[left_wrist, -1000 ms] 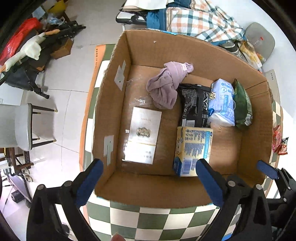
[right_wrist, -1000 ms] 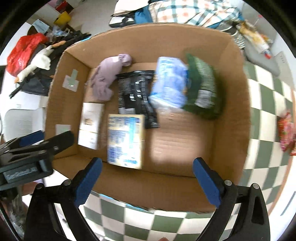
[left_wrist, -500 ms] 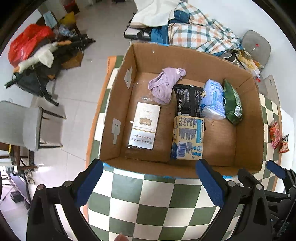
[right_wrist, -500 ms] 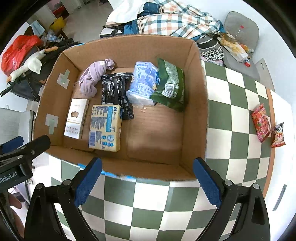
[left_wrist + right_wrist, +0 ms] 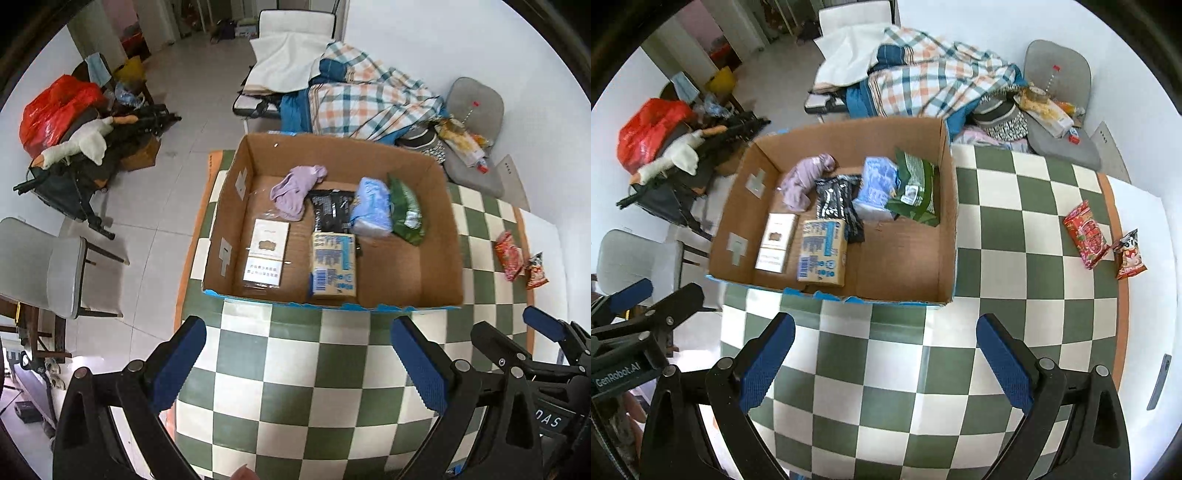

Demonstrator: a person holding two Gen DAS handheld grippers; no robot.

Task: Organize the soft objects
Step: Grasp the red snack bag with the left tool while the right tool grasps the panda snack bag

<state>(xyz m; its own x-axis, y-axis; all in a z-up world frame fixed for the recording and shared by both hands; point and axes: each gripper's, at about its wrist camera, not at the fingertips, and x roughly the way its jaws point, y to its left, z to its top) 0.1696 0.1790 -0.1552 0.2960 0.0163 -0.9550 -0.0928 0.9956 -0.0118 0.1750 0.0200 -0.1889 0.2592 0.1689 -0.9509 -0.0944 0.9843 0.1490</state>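
Observation:
An open cardboard box [image 5: 439, 258] [image 5: 945, 206] stands on the green-and-white checkered table [image 5: 325, 369] [image 5: 997, 258]. Inside lie a purple cloth [image 5: 295, 188] [image 5: 807, 179], a black packet [image 5: 330, 208], a light blue pack [image 5: 371, 212] [image 5: 877, 182], a green bag [image 5: 406, 212] [image 5: 916, 186], a yellow-blue pack [image 5: 334, 266] [image 5: 823, 253] and a white booklet [image 5: 266, 253]. A red snack bag [image 5: 1086, 234] [image 5: 509, 255] and a smaller snack bag [image 5: 1129, 254] lie on the table's right side. My left gripper [image 5: 295, 363] and right gripper [image 5: 884, 360] are open and empty, above the table in front of the box.
A plaid blanket pile [image 5: 369, 99] and a grey cushion [image 5: 1058, 74] lie behind the table. A grey chair [image 5: 55, 266] stands at the left. Clutter with a red bag [image 5: 55, 110] sits on the floor at far left.
Both grippers have pulled back and up from over the box, so the box looks smaller and the checkered table now fills the foreground. Box contents have not moved.

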